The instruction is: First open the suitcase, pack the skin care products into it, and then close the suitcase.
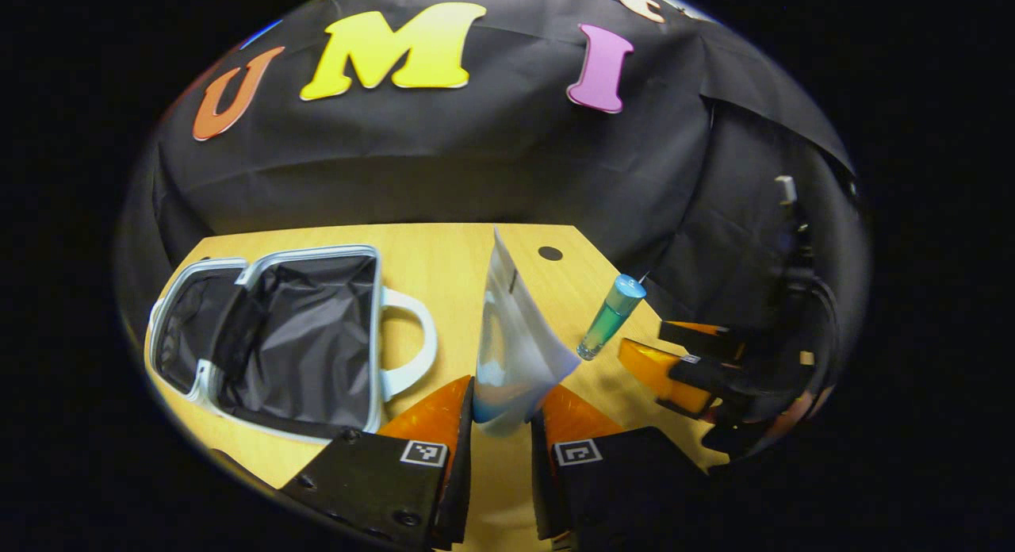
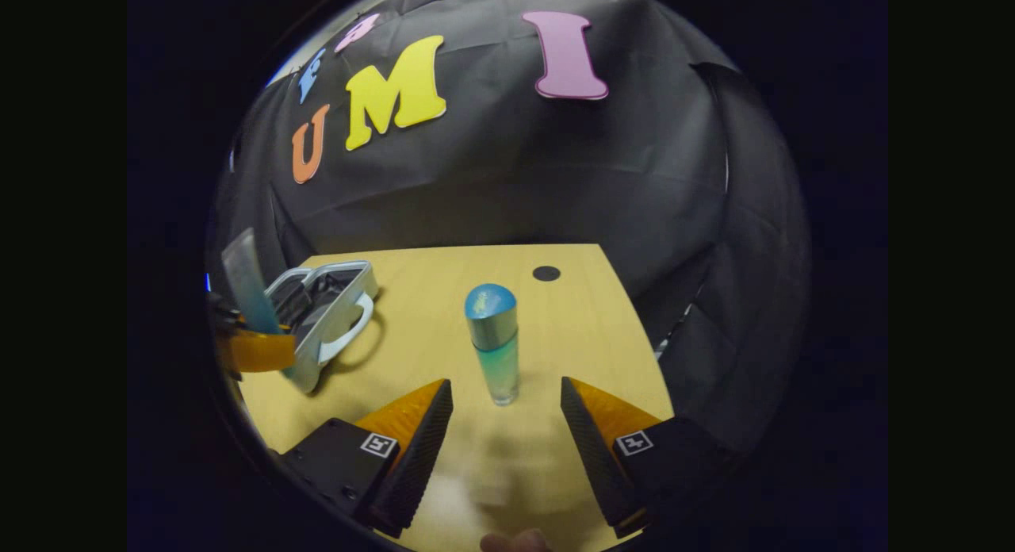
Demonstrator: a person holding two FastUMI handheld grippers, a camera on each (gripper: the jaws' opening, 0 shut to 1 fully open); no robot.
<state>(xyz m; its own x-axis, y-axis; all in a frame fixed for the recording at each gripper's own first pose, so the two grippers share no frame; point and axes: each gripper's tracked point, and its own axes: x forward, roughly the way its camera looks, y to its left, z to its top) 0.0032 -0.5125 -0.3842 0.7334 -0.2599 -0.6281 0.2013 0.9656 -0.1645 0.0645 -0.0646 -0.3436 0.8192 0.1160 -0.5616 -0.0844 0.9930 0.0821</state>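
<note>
In the left gripper view, the left gripper is nearest, and its two fingers pinch the lower end of a soft tube. The tube is pale and partly clear, with a blue tint at the bottom, and it stands up from the fingers, held above the wooden table.

To the left of it on the table lies the suitcase, open. Its two halves have light grey rims and a dark fabric lining. I see nothing inside either half. A white handle sticks out from the side toward the tube.

In the right gripper view, the right gripper has its fingers spread wide apart, holding nothing. Between them and a little farther stands a bottle upright on the table, with a blue-green body and a rounded blue cap. The fingers do not touch it.

In the left gripper view the same bottle stands near the table's right edge, just beside the right gripper. A small dark round spot is on the far part of the table.
</note>
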